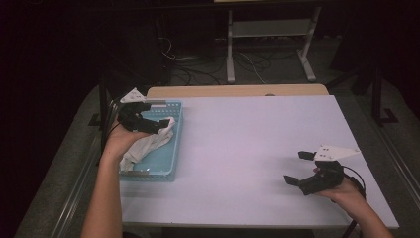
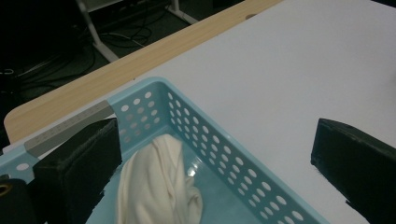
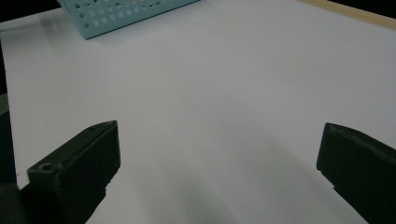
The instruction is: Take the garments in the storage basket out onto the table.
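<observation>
One crumpled white cloth (image 2: 159, 186) lies in the blue basket (image 2: 224, 158).

One basket (image 1: 174, 148), one cloth (image 1: 148, 144), two tools.

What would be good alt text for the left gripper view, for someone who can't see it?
An open left claw hangs over a light blue perforated plastic basket holding a crumpled cream-white cloth, one jaw inside the basket and the other over the white tabletop. A pale wooden table edge runs behind.
</observation>
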{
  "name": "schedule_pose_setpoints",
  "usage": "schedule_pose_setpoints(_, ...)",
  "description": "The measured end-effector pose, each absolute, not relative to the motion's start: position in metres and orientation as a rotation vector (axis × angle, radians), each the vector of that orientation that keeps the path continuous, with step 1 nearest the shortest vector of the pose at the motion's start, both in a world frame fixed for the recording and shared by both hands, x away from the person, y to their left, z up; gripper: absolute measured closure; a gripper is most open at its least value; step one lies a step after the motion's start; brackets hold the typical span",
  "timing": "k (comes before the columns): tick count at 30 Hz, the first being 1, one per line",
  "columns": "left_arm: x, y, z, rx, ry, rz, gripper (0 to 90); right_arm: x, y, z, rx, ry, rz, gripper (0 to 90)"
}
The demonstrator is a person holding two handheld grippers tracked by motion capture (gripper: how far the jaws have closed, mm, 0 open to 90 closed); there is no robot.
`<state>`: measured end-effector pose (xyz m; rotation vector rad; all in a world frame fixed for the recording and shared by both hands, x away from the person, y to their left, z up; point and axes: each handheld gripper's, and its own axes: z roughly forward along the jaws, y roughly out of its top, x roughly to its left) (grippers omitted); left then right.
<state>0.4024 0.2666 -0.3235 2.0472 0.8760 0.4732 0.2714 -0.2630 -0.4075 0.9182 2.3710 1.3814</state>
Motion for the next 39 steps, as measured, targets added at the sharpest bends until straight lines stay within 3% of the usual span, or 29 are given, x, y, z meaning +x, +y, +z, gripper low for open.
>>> schedule_pose_setpoints(39, 0.411, 0.288, -0.346, 2.061, 1.022, 0.495, 1.1, 0.271, -0.263, -0.408, 0.911, 2.379, 1.368, 0.0)
